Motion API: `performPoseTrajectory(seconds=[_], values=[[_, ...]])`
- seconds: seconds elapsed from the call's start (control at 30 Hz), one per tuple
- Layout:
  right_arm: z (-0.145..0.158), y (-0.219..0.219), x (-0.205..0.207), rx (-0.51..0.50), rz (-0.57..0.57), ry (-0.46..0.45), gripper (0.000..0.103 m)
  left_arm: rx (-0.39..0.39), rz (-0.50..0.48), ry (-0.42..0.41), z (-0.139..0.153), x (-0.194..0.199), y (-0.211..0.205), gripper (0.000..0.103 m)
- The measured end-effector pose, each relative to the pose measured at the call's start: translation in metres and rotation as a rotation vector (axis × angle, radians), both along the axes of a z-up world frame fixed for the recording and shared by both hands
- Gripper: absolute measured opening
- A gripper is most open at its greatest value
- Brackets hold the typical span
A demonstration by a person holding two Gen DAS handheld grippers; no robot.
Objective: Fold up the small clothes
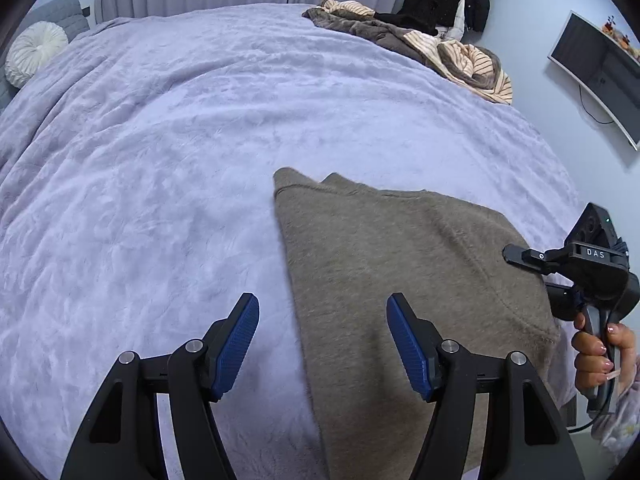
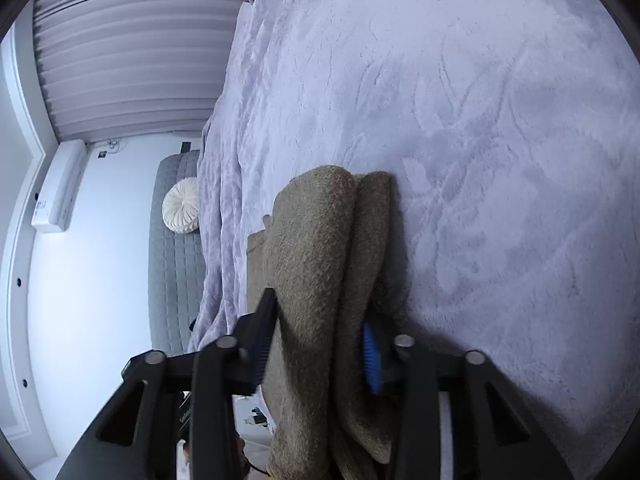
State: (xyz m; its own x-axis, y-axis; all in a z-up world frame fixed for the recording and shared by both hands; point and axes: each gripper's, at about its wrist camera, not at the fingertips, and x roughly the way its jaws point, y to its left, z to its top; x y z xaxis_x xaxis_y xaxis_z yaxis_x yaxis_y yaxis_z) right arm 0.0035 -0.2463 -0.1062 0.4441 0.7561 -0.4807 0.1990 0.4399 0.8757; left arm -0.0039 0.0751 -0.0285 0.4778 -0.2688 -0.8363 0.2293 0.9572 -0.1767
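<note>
An olive-brown fleece garment (image 1: 400, 280) lies partly folded on the lavender blanket (image 1: 160, 160) of a bed. In the left wrist view my left gripper (image 1: 322, 316) hovers open over the garment's left edge, and its blue pads (image 1: 240, 344) touch nothing. My right gripper (image 1: 532, 272) reaches in at the garment's right side, held by a person's hand (image 1: 596, 348). The right wrist view shows that gripper (image 2: 320, 316) shut on bunched double layers of the garment (image 2: 312, 248), which drape over its right finger and hide that fingertip.
A pile of striped and brown clothes (image 1: 440, 44) and a black jacket (image 1: 452, 0) lie at the bed's far right edge. A round white cushion (image 1: 34, 54) leans on the grey headboard (image 2: 174, 260). A dark screen (image 1: 596, 76) hangs on the wall; curtains (image 2: 132, 60) stand behind.
</note>
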Motion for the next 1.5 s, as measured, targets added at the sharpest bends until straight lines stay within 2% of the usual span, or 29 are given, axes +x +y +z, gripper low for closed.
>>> performPoseTrajectory(seconds=[0.1,0.17,0.2,0.23,0.27,0.3,0.33,0.37,0.4,0.5,0.53,0.63,0.77,0.83,0.93,1.03,1.07,1.13,1.17,1.37,1.5], values=[[0.049,0.026,-0.003,-0.235,0.113,-0.186,0.024,0.028,-0.034,-0.003,-0.009,-0.005,-0.025,0.068],[0.066,0.038,-0.001,-0.412,0.160,-0.249,0.023,0.053,-0.055,0.037,-0.027,-0.010,-0.037,0.068],[0.064,0.041,0.004,-0.548,0.172,-0.238,0.022,0.079,-0.046,0.024,-0.033,-0.016,-0.041,0.072],[0.056,0.042,0.008,-0.674,0.169,-0.197,0.022,0.088,-0.039,0.013,-0.037,-0.019,-0.044,0.084],[0.043,0.036,0.013,-0.742,0.163,-0.141,0.022,0.074,-0.035,0.016,-0.039,-0.021,-0.044,0.084],[0.029,0.025,0.017,-0.699,0.150,-0.085,0.025,0.049,-0.028,0.030,-0.040,-0.022,-0.043,0.084],[0.022,0.011,0.014,-0.611,0.105,-0.055,0.025,0.034,-0.016,0.040,-0.040,-0.023,-0.040,0.084],[0.021,-0.002,0.008,-0.525,0.046,-0.042,0.027,0.027,-0.008,0.043,-0.039,-0.024,-0.038,0.084],[0.023,-0.009,0.002,-0.503,0.019,-0.040,0.027,0.025,-0.004,0.043,-0.039,-0.025,-0.035,0.084],[0.041,-0.008,-0.016,-0.613,0.016,-0.057,0.028,0.034,0.002,0.042,-0.035,-0.025,-0.030,0.084],[0.048,-0.007,-0.022,-0.598,0.024,-0.077,0.027,0.038,0.008,0.036,-0.033,-0.025,-0.029,0.084],[0.065,-0.006,-0.041,-0.514,0.061,-0.143,0.016,0.050,0.024,0.011,-0.024,-0.028,-0.029,0.084],[0.088,0.038,-0.066,-0.525,0.149,-0.258,0.015,0.051,0.017,-0.004,-0.016,-0.038,-0.033,0.084],[0.092,0.062,-0.073,-0.541,0.196,-0.283,0.015,0.069,0.015,-0.003,-0.017,-0.045,-0.036,0.084],[0.085,0.085,-0.086,-0.620,0.244,-0.288,0.015,0.088,0.010,0.011,-0.027,-0.057,-0.037,0.084],[0.064,0.090,-0.096,-0.742,0.251,-0.231,0.014,0.065,0.017,0.031,-0.038,-0.069,-0.034,0.084],[0.055,0.087,-0.099,-0.748,0.240,-0.206,0.009,0.057,0.020,0.046,-0.043,-0.072,-0.032,0.084],[0.044,0.074,-0.109,-0.694,0.207,-0.186,0.008,0.037,0.036,0.062,-0.051,-0.080,-0.029,0.088],[0.041,0.068,-0.114,-0.675,0.188,-0.186,0.006,0.037,0.049,0.068,-0.054,-0.083,-0.028,0.096],[0.038,0.066,-0.136,-0.636,0.126,-0.204,0.006,0.011,0.087,0.077,-0.061,-0.093,-0.022,0.097],[0.041,0.066,-0.138,-0.639,0.127,-0.193,0.011,0.016,0.089,0.073,-0.058,-0.095,-0.022,0.097]])
